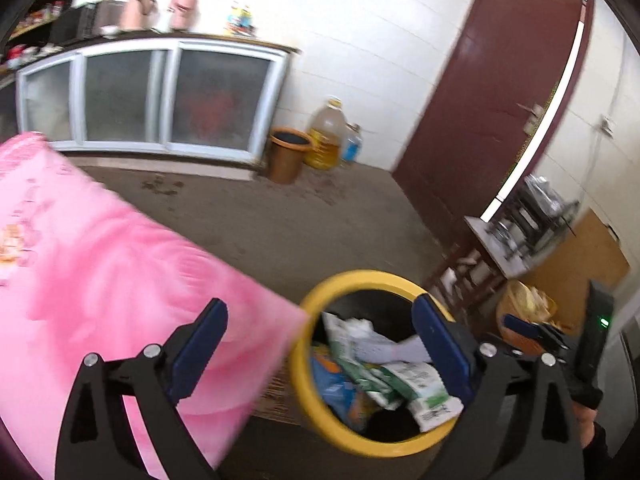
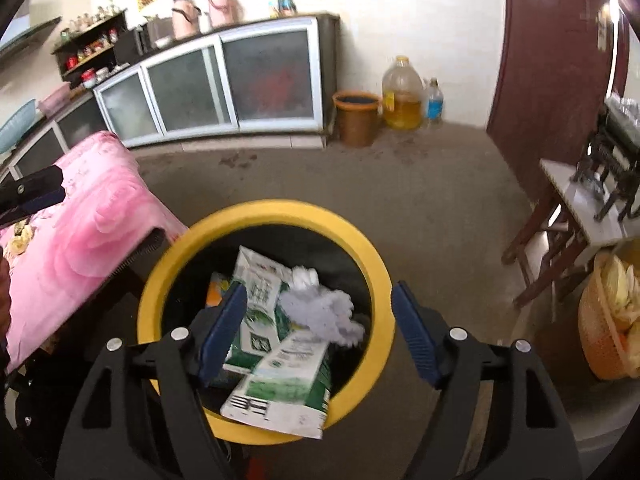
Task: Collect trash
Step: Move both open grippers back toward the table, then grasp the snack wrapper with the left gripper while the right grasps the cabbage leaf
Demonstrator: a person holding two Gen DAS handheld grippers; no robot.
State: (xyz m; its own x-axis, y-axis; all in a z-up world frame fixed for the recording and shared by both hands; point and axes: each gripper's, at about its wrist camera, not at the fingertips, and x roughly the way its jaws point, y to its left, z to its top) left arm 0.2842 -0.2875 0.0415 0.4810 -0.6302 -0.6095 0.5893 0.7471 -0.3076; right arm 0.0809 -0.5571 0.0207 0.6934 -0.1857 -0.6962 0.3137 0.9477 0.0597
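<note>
The room had white tiled walls [image 2: 420,20] and a bare grey concrete floor [image 2: 400,208], stained in patches. Along the far wall ran a low cabinet [image 2: 224,80] with frosted sliding glass doors in pale frames, its dark counter crowded with pink jugs [image 2: 200,8] and bottles (all blurred). Beside it stood a brown bucket [image 2: 356,118], then a large jug of yellow oil [image 2: 402,94] and a smaller bottle [image 2: 434,100] against the wall. A dark red door [image 1: 488,92] stood ajar on the right, bright daylight showing along its edge. A table under a pink cloth [image 1: 100,272] filled the left, and a small wooden stand [image 2: 560,216] with a metal machine stood right.
</note>
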